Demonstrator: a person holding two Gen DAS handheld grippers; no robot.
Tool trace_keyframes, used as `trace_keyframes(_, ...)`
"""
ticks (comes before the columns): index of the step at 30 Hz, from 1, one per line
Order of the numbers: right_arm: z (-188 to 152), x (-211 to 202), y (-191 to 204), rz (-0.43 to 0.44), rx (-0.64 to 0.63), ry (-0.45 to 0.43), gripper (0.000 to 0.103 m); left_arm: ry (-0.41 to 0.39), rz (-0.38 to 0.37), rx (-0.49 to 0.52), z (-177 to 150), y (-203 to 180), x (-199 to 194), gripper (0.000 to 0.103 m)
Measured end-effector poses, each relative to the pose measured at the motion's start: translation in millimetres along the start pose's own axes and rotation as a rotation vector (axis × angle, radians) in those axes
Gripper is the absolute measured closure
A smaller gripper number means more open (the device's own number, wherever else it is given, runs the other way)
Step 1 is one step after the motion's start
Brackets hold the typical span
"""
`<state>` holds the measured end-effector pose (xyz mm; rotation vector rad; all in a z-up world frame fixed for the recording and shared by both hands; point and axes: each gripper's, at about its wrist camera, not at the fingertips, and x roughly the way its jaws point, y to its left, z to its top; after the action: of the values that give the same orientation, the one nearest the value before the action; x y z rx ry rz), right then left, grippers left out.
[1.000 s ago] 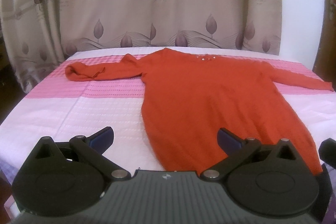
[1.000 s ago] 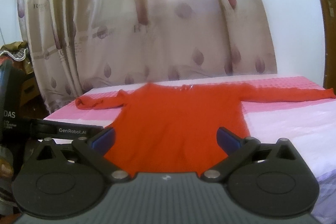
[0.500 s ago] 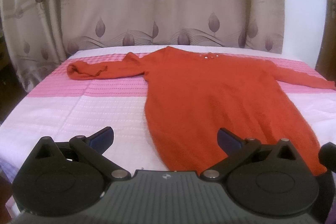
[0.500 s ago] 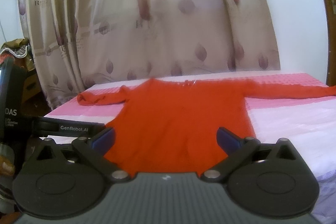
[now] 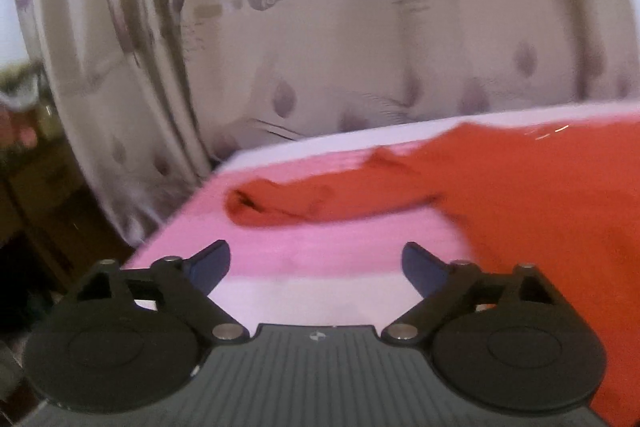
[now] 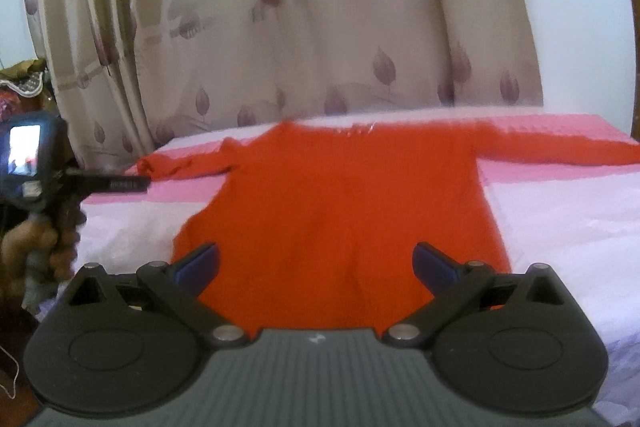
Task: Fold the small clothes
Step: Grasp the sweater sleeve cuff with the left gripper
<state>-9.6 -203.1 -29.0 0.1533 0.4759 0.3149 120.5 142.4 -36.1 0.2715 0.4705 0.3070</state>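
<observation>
Left wrist: left gripper (image 5: 316,263) closing, nothing between its jaws, over the pink sheet (image 5: 320,239); sweater (image 5: 532,195) lies flat to the right, its sleeve (image 5: 288,203) ahead. Right wrist: right gripper (image 6: 316,265) spread wide and empty above the sweater's hem; curtain (image 6: 280,27) behind.

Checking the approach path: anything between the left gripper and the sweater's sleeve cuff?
Nothing: only bare pink bedcover separates the left gripper, jaws closing on nothing, from the sleeve cuff, per the left wrist view.
</observation>
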Motion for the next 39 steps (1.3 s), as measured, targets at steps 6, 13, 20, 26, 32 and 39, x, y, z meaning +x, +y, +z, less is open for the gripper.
trace_keyframes(6, -7, 25, -10, -0.021, 0.028, 0.075, 0.0, -0.057, 0.025, 0.191, 14, -5, 69, 0.03)
trace_keyframes(13, -12, 49, -19, -0.048, 0.053, 0.145, 0.0, -0.054, -0.01, 0.281, 15, -8, 136, 0.041)
trace_keyframes(20, -16, 62, -21, -0.059, 0.057, 0.188, 0.0, -0.003, -0.063, 0.399, 5, -10, 170, 0.05)
trace_keyframes(26, -15, 66, -18, -0.061, 0.047, 0.197, 0.0, -0.014, -0.102, 0.427, 5, -6, 171, 0.05)
trace_keyframes(32, -15, 67, -17, -0.064, 0.047, 0.198, 0.0, 0.03, -0.156, 0.372, 8, -2, 180, 0.086)
trace_keyframes(39, -14, 66, -17, -0.063, 0.056, 0.198, 0.0, -0.008, -0.049, 0.233, 14, 15, 170, 0.091)
